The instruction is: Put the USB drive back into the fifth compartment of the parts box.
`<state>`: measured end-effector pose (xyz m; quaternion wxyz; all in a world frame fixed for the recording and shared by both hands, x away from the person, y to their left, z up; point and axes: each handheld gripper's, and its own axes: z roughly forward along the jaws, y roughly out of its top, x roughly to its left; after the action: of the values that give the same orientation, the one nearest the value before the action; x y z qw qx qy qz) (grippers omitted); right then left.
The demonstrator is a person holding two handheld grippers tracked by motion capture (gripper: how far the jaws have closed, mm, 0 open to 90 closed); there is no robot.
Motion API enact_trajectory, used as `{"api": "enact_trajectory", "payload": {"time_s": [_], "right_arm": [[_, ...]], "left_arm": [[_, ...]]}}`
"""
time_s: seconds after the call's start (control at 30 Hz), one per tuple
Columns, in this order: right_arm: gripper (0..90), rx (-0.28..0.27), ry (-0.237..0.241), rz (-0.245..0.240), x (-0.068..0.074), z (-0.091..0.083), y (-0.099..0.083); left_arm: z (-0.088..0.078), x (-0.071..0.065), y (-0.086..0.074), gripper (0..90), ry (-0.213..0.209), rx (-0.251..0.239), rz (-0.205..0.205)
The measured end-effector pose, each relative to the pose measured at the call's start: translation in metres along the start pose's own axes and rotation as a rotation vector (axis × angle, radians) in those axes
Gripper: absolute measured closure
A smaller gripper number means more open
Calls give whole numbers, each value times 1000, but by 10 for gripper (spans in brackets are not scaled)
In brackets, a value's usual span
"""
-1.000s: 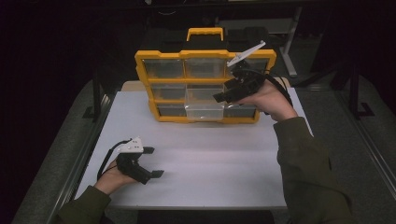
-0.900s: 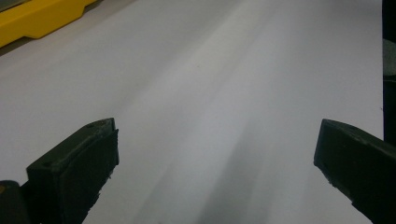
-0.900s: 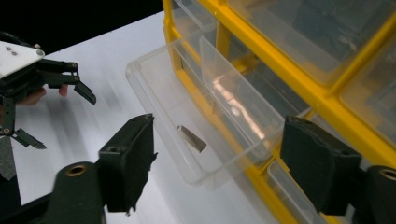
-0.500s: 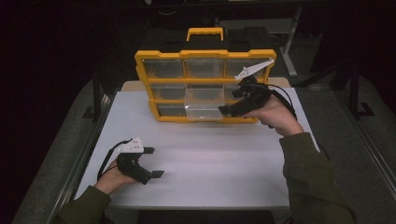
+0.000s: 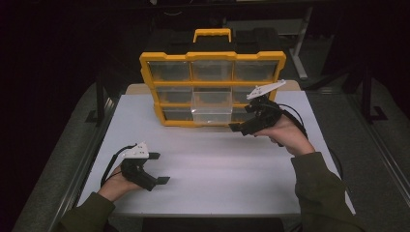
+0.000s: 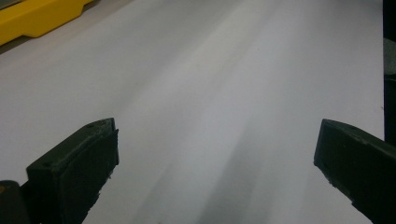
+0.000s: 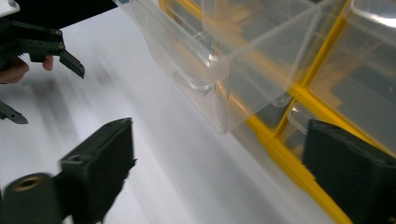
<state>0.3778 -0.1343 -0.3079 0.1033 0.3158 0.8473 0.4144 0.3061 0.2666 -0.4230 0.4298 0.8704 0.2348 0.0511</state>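
Observation:
A yellow organiser cabinet (image 5: 212, 57) with clear drawers stands upright at the back of the white table (image 5: 232, 183). A clear drawer (image 5: 211, 108) in its middle column is pulled out toward me; the right gripper view shows its front (image 7: 205, 79) close ahead. My right gripper (image 5: 241, 129) hovers low by the cabinet's lower right corner. Its jaws have just been opening, and they stand wide in its own view (image 7: 217, 140) with nothing between the pads. My left gripper (image 5: 159, 168) rests at the table's front left, open and empty (image 6: 217, 135).
The cabinet has a yellow carry handle (image 5: 212, 33) on top. Dark floor and table legs lie beyond the table's edges. White tabletop stretches between the two grippers and in front of the cabinet.
My right gripper has come down and to the right, from the cabinet's middle row to its lower right corner, with the jaws spreading wider. The left gripper has stayed put.

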Motion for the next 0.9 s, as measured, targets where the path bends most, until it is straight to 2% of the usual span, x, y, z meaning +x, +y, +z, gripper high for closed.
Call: {"api": "enact_trajectory", "payload": {"time_s": [0.07, 0.2, 0.43, 0.9], "right_arm": [[0, -10, -9, 3, 0, 2, -4], [0, -12, -20, 10, 3, 6, -14], [0, 1, -20, -15, 8, 13, -31], [0, -21, -23, 7, 18, 23, -73]], "left_arm": [[0, 0, 0, 0, 0, 0, 0], [0, 0, 0, 0, -1, 1, 2], [0, 0, 0, 0, -1, -1, 2], [0, -1, 0, 0, -2, 5, 7]]}}
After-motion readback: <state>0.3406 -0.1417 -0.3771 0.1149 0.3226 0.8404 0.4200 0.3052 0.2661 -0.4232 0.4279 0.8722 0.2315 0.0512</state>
